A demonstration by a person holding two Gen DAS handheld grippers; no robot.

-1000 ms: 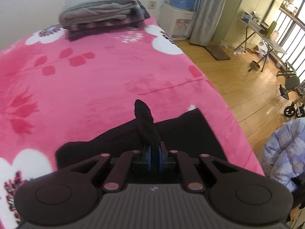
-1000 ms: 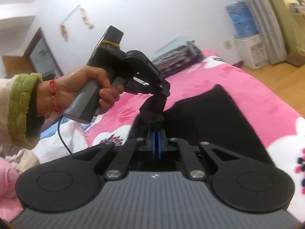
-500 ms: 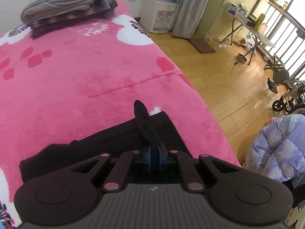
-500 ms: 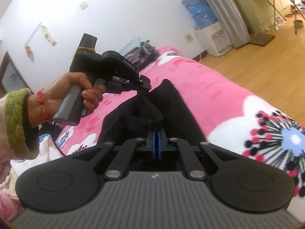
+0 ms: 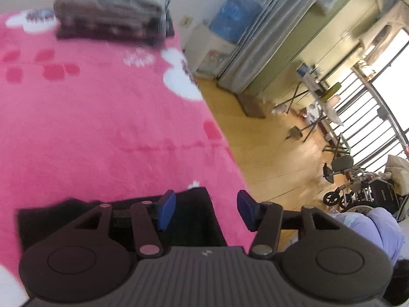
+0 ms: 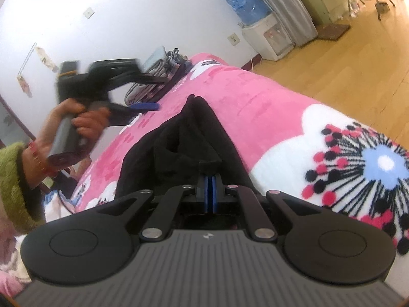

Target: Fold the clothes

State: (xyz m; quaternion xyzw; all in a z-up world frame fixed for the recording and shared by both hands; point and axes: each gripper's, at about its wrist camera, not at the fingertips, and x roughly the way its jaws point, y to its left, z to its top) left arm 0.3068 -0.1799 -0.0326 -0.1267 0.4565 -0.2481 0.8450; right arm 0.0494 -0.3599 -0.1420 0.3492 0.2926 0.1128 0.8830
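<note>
Black garment [image 6: 184,138] lies lengthwise along bed [image 6: 268,117] edge; right gripper [image 6: 210,192] pinches near end, left gripper [image 5: 205,211] spread, empty.

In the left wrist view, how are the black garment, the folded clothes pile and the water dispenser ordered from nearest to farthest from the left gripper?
1. Black garment: directly under the open left gripper.
2. Folded clothes pile: far end of the bed, upper left.
3. Water dispenser: beyond the bed, against the wall, upper right.

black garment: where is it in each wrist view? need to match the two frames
Left wrist: black garment bottom centre, flat on the pink blanket, beneath the open left gripper.
Right wrist: centre, bunched, edge pinched in the right gripper.
Shared landmark: folded clothes stack.
</note>
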